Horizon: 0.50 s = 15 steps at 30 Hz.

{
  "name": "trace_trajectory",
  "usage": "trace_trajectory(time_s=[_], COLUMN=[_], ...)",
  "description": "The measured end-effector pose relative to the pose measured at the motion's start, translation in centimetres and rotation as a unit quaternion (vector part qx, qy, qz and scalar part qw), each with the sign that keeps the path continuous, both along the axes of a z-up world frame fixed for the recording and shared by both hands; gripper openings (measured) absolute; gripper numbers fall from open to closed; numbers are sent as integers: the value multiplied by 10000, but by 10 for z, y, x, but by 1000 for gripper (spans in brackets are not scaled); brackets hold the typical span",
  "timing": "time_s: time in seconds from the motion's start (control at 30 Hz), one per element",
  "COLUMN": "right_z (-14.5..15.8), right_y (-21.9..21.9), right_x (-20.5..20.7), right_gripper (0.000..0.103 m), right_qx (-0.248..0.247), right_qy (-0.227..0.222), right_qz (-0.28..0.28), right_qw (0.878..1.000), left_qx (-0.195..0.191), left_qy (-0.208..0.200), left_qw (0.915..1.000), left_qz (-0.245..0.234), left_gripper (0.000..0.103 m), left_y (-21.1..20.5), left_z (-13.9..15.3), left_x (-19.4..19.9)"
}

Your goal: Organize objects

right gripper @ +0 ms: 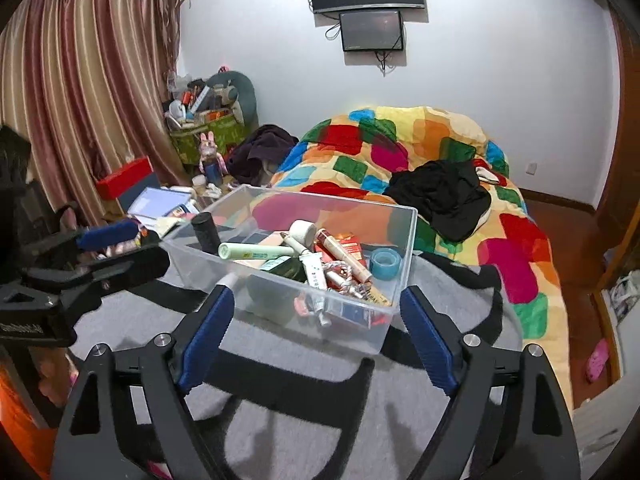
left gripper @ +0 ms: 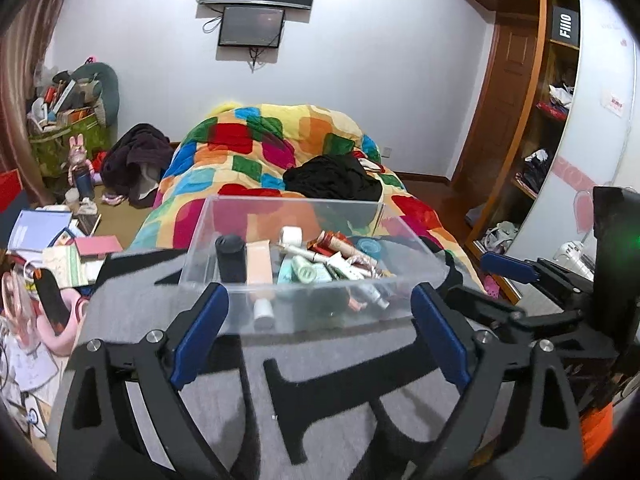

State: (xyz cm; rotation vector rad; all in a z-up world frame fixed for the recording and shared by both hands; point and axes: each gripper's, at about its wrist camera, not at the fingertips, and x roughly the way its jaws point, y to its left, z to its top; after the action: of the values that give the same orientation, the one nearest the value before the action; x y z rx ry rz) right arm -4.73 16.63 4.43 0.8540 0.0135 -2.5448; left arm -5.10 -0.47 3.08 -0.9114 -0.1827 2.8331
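Note:
A clear plastic bin (left gripper: 224, 240) (right gripper: 396, 280) stands on a grey and black blanket on the bed. It holds several small items: a black cylinder (left gripper: 230, 258) (right gripper: 206, 232), a peach tube (left gripper: 259, 268), a pale green tube (right gripper: 256, 253), a teal tape roll (right gripper: 385, 264) and red packets (left gripper: 332, 242). My left gripper (left gripper: 320, 312) is open and empty just in front of the bin. My right gripper (right gripper: 316, 312) is open and empty at the bin's near corner. Each gripper shows at the edge of the other's view.
A patchwork quilt (left gripper: 256, 148) (right gripper: 400, 148) with black clothes (left gripper: 332, 178) on it covers the bed behind the bin. Books and clutter (left gripper: 60, 248) lie on the floor to the left. A wardrobe (left gripper: 532, 120) stands at the right, curtains (right gripper: 80, 80) at the left.

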Motion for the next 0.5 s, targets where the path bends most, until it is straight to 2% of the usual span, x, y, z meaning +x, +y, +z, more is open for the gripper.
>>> trace_trajectory(time_s=[0.2,0.5], right_z=[-3,-6], right_y=[8,-6], right_x=[15,31], right_gripper=[84,84], right_qx=[-173,157], right_qy=[20,222], right_qz=[-123,-24], right_qw=[9998,9996], left_qx=[-89,-116], left_qy=[-33,-5], left_qw=[9999,9998], left_qz=[110,132], left_gripper=[94,94], left_y=[1,7], left_z=[-10,-19], left_x=[10,14])
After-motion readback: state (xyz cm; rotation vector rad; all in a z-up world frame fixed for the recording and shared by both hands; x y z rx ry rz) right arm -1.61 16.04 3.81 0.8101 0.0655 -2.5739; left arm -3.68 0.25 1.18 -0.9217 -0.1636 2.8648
